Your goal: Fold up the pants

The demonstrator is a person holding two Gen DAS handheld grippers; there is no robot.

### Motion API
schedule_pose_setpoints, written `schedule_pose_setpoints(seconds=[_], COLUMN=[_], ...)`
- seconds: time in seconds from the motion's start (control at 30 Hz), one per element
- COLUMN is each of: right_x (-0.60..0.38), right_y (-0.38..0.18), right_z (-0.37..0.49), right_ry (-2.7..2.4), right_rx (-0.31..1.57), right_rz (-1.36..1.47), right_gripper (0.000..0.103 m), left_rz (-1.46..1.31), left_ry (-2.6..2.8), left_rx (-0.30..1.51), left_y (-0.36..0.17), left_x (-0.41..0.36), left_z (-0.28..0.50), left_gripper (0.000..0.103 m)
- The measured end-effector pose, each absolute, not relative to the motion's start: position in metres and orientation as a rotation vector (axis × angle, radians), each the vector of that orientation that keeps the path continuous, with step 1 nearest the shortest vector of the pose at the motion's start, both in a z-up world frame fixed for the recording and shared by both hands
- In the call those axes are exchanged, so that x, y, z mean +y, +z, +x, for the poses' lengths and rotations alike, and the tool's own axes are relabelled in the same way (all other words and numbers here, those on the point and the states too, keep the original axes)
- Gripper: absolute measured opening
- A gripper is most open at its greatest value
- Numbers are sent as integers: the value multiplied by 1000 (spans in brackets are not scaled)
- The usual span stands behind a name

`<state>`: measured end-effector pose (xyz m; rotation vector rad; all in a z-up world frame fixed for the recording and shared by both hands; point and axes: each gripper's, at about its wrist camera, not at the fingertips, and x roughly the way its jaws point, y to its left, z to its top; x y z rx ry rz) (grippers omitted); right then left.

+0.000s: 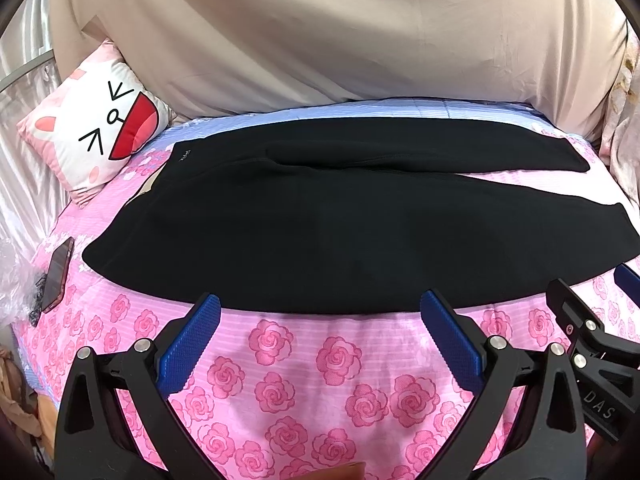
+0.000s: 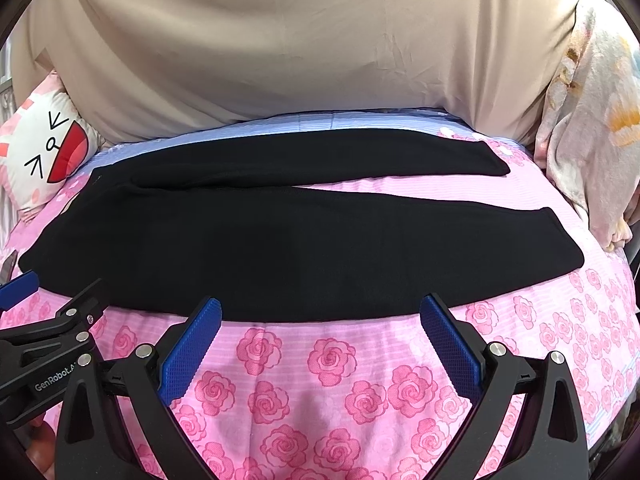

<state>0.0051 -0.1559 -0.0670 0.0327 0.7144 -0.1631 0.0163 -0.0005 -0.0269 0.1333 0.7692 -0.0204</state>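
Black pants lie flat across a pink rose-print bedspread, waistband to the left and both legs running right, split apart at the cuffs. My left gripper hovers open just short of the pants' near edge, blue pads wide apart and empty. My right gripper is open too, over the same near edge further right, holding nothing. The right gripper's fingers show at the right side of the left wrist view. The left gripper's fingers show at the left of the right wrist view.
A cartoon-face cushion leans at the back left. A beige sheet hangs behind the bed. A phone and crinkled plastic lie on the left edge. Floral bedding is piled at the right.
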Motion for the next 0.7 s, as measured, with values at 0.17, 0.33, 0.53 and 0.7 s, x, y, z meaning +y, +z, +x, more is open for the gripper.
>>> schedule_pose_setpoints(seconds=[0.17,0.33,0.53,0.7], right_x=[-162,-227,-378,-462], right_y=[-66,-60,-43,-37], right_z=[8,32,113,200], right_ry=[-148,-41,-31,-98], right_rx=[705,712,658,639], right_rz=[33,178,373,309], right_gripper=[98,98,98,98], left_rz=[136,45,-197,-361], left_ry=[-17,-23,-126,-97], left_rx=[771,804,853,744], left_y=[-28,-29,-28,-15], left_x=[-1,24,73,125], left_z=[19,40,84,128], left_gripper=[98,98,98,98])
